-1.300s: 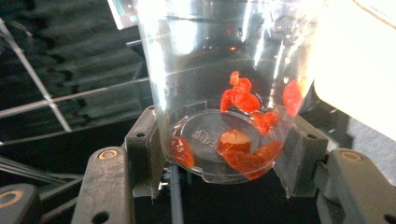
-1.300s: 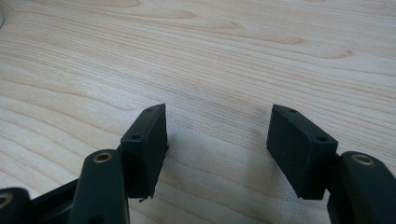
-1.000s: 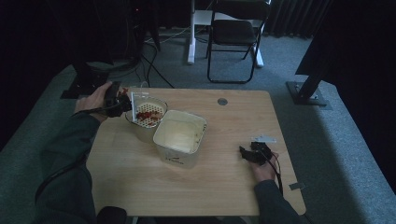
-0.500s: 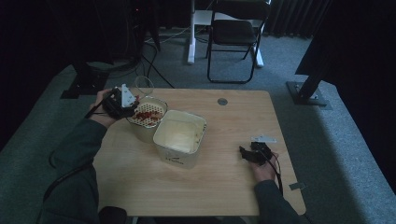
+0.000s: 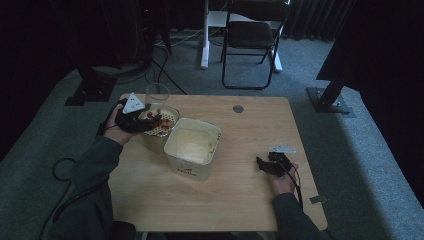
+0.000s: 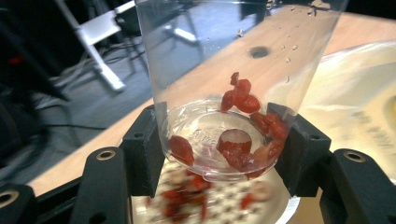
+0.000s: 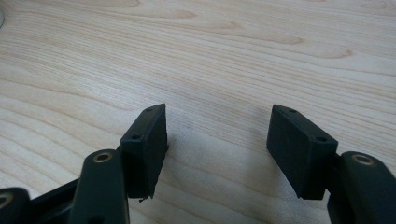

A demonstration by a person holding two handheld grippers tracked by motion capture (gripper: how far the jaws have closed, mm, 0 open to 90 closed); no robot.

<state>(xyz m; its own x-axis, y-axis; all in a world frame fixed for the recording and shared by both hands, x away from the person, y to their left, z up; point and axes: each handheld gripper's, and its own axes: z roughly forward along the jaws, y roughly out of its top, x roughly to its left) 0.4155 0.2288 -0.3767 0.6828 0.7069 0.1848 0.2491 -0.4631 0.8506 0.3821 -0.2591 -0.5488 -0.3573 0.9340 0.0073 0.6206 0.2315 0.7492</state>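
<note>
Left hand-held gripper point(image 6: 219, 154) clamped on clear plastic cup point(image 6: 233, 84) of red berries point(image 6: 243, 126) — right idle.

Cup sits upright between the left pads, held over the perforated strainer basket point(image 5: 161, 125) at the surface's point(image 5: 240, 200) far-left side; more berries lie in the strainer below. Cream square tub point(image 5: 192, 147) touches the strainer on its near-right side. Right hand-held gripper point(image 7: 217, 140) rests low on the wood near the right edge — jaws apart, nothing between them.
</note>
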